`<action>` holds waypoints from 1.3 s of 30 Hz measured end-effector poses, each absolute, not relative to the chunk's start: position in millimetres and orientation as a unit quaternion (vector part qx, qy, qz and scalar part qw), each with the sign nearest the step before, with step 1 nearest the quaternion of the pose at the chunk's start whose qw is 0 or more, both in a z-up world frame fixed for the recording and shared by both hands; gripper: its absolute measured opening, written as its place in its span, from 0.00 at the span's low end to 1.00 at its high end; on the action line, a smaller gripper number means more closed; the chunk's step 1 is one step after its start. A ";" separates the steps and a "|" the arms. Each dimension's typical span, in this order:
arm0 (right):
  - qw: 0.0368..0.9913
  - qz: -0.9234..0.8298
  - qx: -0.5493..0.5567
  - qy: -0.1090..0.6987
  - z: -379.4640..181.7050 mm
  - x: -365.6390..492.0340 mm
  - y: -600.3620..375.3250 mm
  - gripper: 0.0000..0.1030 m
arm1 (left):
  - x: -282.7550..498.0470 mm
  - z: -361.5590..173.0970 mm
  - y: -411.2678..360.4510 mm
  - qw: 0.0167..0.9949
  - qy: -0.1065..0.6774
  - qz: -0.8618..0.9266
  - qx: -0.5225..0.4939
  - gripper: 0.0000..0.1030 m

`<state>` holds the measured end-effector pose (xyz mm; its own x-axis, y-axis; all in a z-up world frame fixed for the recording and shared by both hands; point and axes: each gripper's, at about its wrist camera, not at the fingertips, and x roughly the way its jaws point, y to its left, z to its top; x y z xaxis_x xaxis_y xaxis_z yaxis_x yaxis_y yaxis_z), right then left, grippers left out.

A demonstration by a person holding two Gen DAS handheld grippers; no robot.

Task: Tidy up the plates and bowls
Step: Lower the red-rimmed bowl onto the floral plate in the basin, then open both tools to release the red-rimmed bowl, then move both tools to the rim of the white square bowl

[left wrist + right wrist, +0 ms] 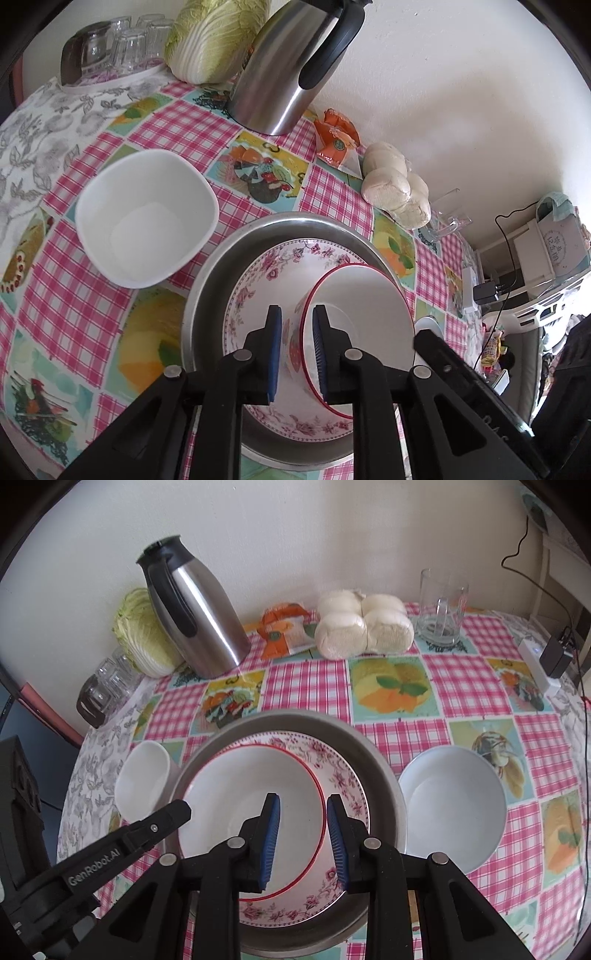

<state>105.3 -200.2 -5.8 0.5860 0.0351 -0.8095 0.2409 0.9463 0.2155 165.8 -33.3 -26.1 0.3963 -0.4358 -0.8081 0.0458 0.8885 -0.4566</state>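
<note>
A steel basin [207, 280] [373, 760] on the checked tablecloth holds a floral plate [258, 273] [332, 760]. A red-rimmed white bowl [365, 306] [251, 794] rests in the plate. My left gripper [297, 350] straddles the bowl's near rim, and a gap shows beside the outer pad, so it is open. My right gripper [303, 838] straddles the bowl's right rim with its pads apart from it, open. A white square-ish bowl [147, 218] [144, 779] sits left of the basin. A pale round bowl [450, 808] sits to its right.
Along the wall stand a steel jug [195, 613], a cabbage [140, 635], upturned glasses [122, 48], an orange packet [280, 627], wrapped buns [362, 624] and a glass mug [441, 609]. A power strip with a charger [543, 664] lies at the right table edge.
</note>
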 end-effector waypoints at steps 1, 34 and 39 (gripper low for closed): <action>0.880 -0.060 0.150 0.447 -1.3 103.9 -200.0 0.30 | 164.5 -23.4 -31.9 0.818 0.527 -0.145 -0.182 0.24; 0.894 -0.084 0.108 0.426 20.5 95.9 -192.0 1.00 | 161.1 -8.2 20.4 0.857 0.486 -0.011 -0.171 0.95; 0.893 -0.079 0.102 0.430 16.8 99.2 -182.2 1.00 | 162.4 -5.8 38.5 0.865 0.475 0.018 -0.164 0.95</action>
<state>99.2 -182.2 16.8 0.6171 -0.0527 -0.7851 0.2284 0.9668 0.1146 162.4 38.5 -5.8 0.5489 -0.1252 -0.8265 -0.1869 0.9453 -0.2674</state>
